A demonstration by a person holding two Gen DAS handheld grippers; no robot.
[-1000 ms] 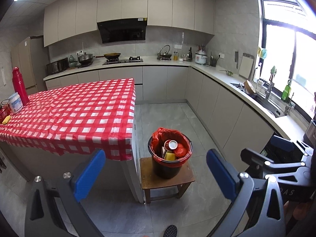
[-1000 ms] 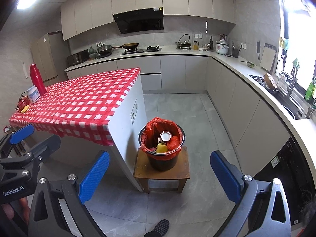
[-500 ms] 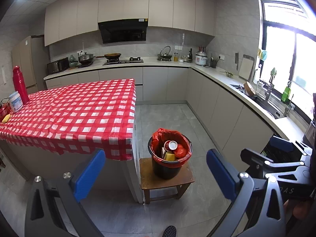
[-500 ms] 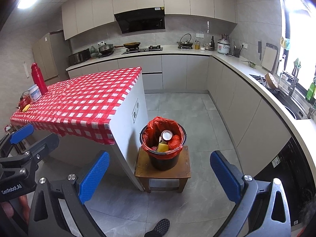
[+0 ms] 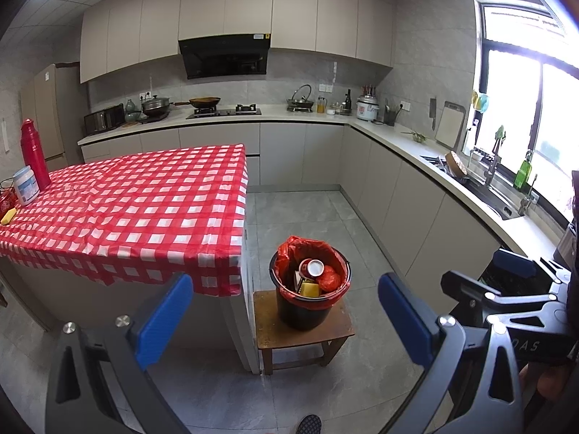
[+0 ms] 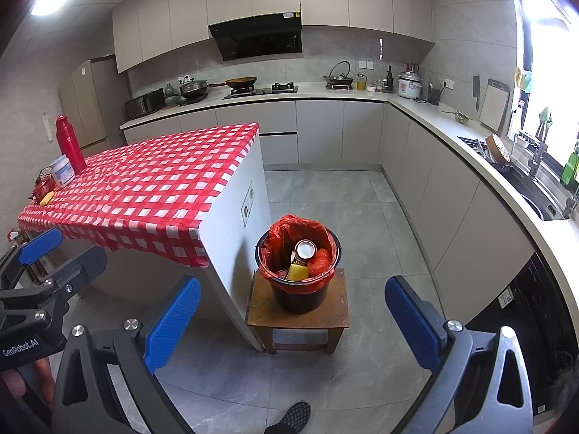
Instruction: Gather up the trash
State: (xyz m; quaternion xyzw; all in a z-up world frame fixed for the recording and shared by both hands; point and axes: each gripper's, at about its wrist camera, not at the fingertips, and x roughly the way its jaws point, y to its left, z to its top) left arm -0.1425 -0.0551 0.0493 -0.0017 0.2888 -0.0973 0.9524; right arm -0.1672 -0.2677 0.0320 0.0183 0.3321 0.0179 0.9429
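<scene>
Kitchen floor is showing a bin (image 5: 310,291) sitting on a stool (image 5: 300,332). Left gripper (image 5: 286,318) and right gripper (image 6: 293,320) are hanging wide open, empty.

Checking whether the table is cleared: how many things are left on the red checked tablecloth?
4 visible, all at its far left end: a red bottle, a white tub, a yellow item and a red object behind it. More may be hidden.
</scene>
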